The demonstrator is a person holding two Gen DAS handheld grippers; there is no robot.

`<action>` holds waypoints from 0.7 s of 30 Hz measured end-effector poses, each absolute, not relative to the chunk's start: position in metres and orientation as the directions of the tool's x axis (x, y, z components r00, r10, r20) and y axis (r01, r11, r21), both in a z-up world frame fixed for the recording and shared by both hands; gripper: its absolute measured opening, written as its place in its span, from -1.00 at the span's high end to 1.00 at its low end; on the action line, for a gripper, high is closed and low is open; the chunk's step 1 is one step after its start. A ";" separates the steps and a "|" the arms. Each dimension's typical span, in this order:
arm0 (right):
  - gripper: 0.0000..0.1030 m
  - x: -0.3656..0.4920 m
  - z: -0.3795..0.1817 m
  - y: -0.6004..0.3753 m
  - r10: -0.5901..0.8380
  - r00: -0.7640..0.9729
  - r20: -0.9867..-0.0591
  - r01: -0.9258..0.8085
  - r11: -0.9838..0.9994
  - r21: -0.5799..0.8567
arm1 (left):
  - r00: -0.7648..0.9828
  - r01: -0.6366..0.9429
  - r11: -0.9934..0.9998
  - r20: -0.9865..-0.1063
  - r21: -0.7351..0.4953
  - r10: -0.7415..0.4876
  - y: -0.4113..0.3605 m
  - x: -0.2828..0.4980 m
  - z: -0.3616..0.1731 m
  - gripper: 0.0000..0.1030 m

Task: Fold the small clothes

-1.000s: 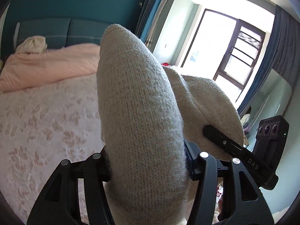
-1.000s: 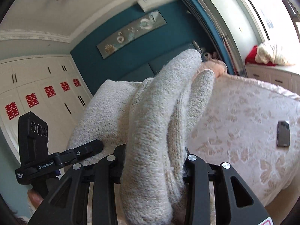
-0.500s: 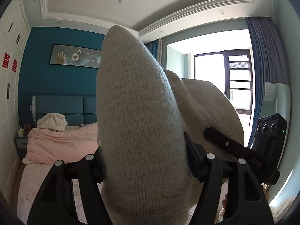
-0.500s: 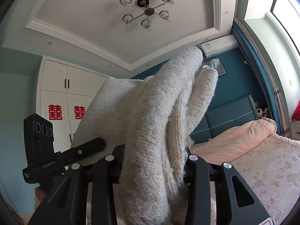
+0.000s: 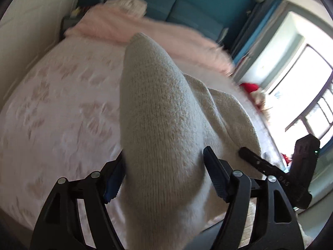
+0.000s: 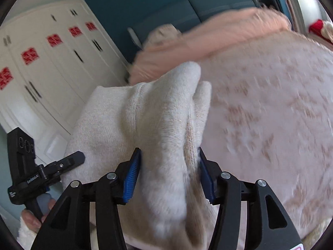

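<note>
While both sets of jaws are opening, a bunched cream knit point(image 5: 162, 125) sits between the fingers of the left gripper point(image 5: 164, 177) and the right gripper point(image 6: 168, 173), hanging over the bed point(image 6: 270, 114). In each view the knit hides the fingertips, so whether the pads still press it cannot be told. Blur smears the bedspread pattern and pink quilt point(image 5: 166, 33).

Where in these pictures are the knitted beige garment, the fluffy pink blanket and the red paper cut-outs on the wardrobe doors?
knitted beige garment point(image 5: 158, 112), left wrist view, the raised fold.
fluffy pink blanket point(image 6: 218, 31), right wrist view, its middle.
red paper cut-outs point(image 6: 29, 55), right wrist view, one cut-out on a door.
</note>
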State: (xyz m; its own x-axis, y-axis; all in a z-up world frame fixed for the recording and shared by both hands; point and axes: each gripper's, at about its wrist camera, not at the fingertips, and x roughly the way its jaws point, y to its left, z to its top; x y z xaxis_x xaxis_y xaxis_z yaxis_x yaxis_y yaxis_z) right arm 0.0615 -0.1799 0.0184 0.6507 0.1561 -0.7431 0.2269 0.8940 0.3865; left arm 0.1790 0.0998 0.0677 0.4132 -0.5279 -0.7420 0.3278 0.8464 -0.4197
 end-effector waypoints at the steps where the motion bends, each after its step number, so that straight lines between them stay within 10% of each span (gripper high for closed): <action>1: 0.00 0.049 -0.005 -0.184 0.152 0.612 -0.776 0.260 0.888 0.379 | 0.363 0.262 0.866 -0.788 -0.426 -0.498 0.109 0.176 0.032 -0.29; 12: -0.54 0.081 -0.039 -0.219 0.268 0.572 -0.775 0.327 0.792 0.516 | 0.361 0.081 0.839 -0.769 -0.538 -0.528 0.144 0.171 -0.026 -0.75; 20: -0.53 0.141 -0.100 -0.193 0.413 0.444 -0.795 0.393 0.708 0.587 | 0.252 0.002 0.822 -0.795 -0.570 -0.552 0.127 0.214 -0.077 -0.81; 21: -0.17 0.145 -0.097 -0.188 0.408 0.448 -0.795 0.374 0.723 0.581 | 0.236 -0.017 0.809 -0.789 -0.587 -0.567 0.127 0.217 -0.082 -0.70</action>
State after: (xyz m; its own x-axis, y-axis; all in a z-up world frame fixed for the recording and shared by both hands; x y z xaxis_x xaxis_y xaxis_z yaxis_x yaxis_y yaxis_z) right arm 0.1452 -0.1880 -0.0974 0.4481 0.4081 -0.7954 0.3737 0.7228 0.5814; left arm 0.2175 0.1267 -0.0821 0.2358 -0.5674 -0.7889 -0.0171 0.8093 -0.5872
